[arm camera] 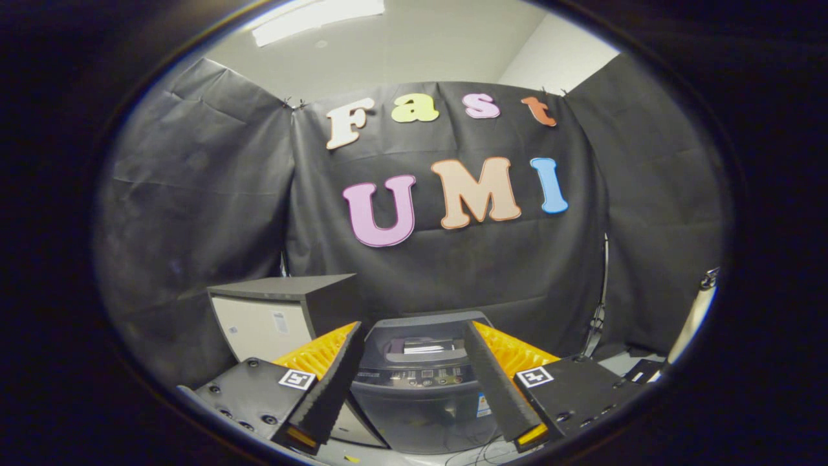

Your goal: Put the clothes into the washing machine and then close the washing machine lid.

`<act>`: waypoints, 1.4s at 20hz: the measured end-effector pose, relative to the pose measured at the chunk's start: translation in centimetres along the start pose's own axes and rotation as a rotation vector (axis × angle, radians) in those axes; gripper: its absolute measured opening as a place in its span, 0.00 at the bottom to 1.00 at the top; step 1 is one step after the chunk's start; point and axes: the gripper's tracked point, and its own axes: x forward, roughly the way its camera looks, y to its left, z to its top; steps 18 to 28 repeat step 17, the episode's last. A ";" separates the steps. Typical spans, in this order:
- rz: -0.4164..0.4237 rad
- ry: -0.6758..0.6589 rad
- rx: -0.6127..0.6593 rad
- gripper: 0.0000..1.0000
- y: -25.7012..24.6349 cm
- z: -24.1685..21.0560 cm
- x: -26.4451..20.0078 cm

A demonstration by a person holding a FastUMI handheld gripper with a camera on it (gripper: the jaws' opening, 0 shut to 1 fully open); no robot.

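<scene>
— While the gripper [414,395] hangs wide open and empty, where's the washing machine [419,382]?
— Straight ahead, framed between the fingers, lid apparently down. Clothes unseen; stay centred and approach squarely.

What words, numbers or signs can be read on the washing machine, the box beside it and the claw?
Washing machine control panel: tiny markings, too blurred to read.
Sticker on its front: too small to read.
Box, label: too small to read.
Claw, open, holding nothing: a square patterned marker on each side, no words.
</scene>
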 end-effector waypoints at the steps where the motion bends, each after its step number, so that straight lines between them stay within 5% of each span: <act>1: 0.010 0.000 0.001 0.97 0.6 -0.1 0.2; 28: -0.001 -0.013 -0.056 0.97 0.2 -1.8 1.8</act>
